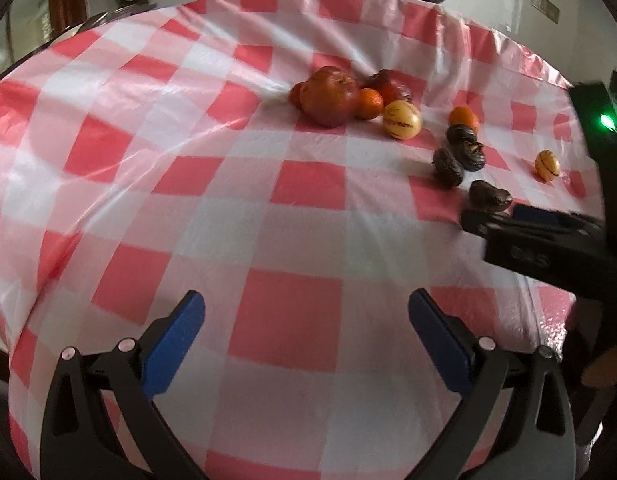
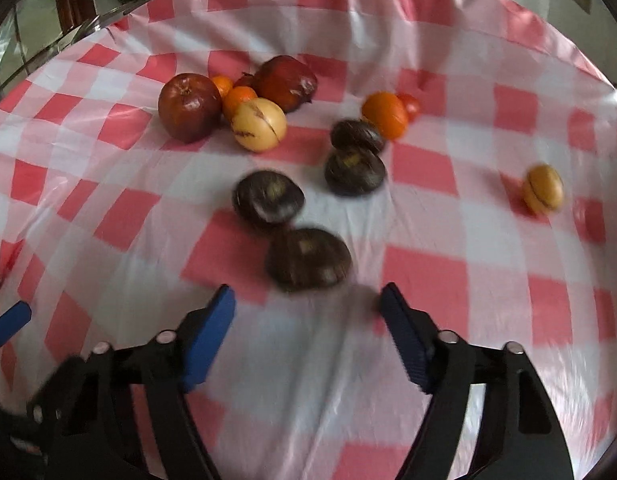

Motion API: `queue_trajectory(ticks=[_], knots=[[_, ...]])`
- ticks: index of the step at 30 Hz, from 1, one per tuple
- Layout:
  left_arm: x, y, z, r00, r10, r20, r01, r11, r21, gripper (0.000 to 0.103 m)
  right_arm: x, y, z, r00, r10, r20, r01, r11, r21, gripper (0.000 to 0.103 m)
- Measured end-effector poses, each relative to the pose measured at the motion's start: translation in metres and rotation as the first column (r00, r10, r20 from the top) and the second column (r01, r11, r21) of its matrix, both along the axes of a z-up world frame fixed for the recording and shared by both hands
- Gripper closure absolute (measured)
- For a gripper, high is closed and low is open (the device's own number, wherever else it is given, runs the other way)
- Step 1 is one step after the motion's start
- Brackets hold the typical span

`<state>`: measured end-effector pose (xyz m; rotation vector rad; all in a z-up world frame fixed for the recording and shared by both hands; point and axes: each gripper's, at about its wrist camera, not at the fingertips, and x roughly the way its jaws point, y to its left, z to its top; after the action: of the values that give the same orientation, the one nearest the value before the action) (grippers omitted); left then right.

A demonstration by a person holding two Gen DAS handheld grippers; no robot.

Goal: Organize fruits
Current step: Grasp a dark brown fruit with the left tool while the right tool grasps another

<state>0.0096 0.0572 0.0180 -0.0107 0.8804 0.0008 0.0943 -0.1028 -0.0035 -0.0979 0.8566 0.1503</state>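
**Fruit sorting: right gripper lined up on the nearest dark fruit**

The table carries a red-and-white checked cloth (image 2: pixel 428 280). In the right wrist view the fruits lie in loose groups. At upper left sits a cluster: a red apple (image 2: pixel 188 107), a second dark red fruit (image 2: pixel 286 82), small oranges (image 2: pixel 238 98) and a pale yellow fruit (image 2: pixel 259 124), all touching or just beside one another. Four dark wrinkled fruits run down the centre of the frame; the nearest dark fruit (image 2: pixel 308 258) lies just beyond the fingertips. An orange (image 2: pixel 385 114) sits at upper right of centre, and a yellow fruit (image 2: pixel 543 188) lies well apart at the right edge.

The right gripper (image 2: pixel 308 306) stands part open with nothing between its jaws; no pad touches the nearest dark fruit. The left gripper (image 1: pixel 306 312) stands wide and empty over bare cloth in the lower part of its own view.

Step in hand, by judgement: approach to pick one dark fruit, with grouping by kind not yet complete.

Next move calls for: advancing the right gripper until the fruit sits between the pads, then closing gently, since the round fruit may roll on the slick cloth
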Motion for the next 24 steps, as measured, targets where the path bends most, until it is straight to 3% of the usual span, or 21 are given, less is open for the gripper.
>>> queue_trajectory(ticks=[1,3,6,12,16,18,22,24], knots=[[0.005,-0.005,0.0,1.0,-0.018,0.0,0.018,1.0,-0.001,0.001,0.001,-0.001,0.001,1.0,0.0,0.009,0.0,1.0,-0.007,0.055],[0.015,-0.018,0.0,0.998,-0.057,0.0,0.057,0.998,-0.012,0.001,0.0,-0.01,0.001,1.0,-0.006,0.005,0.006,1.0,0.008,0.063],[0.034,-0.043,0.001,0.994,-0.112,0.001,0.112,0.994,-0.011,0.002,-0.009,-0.034,0.0,0.999,-0.051,0.016,0.05,0.998,0.031,0.063],[0.081,-0.095,0.0,0.981,-0.192,-0.011,0.192,0.981,-0.025,0.018,-0.02,-0.091,0.001,0.986,-0.167,0.025,0.163,0.978,0.129,0.063],[0.117,-0.114,-0.011,0.985,-0.161,-0.06,0.161,0.987,0.0,0.044,-0.024,-0.1,-0.001,0.982,-0.187,0.033,0.18,0.972,0.15,0.063],[0.122,-0.118,-0.015,0.986,-0.154,-0.056,0.157,0.987,0.036,0.048,-0.025,-0.097,-0.001,0.982,-0.182,0.046,0.174,0.975,0.141,0.063],[0.123,-0.119,-0.015,0.985,-0.165,-0.041,0.167,0.985,0.042,0.067,-0.023,-0.095,-0.003,0.984,-0.174,0.042,0.167,0.975,0.146,0.063],[0.124,-0.12,-0.015,0.986,-0.165,-0.039,0.166,0.985,0.043,0.068,-0.023,-0.099,-0.004,0.983,-0.181,0.027,0.174,0.971,0.167,0.063]])
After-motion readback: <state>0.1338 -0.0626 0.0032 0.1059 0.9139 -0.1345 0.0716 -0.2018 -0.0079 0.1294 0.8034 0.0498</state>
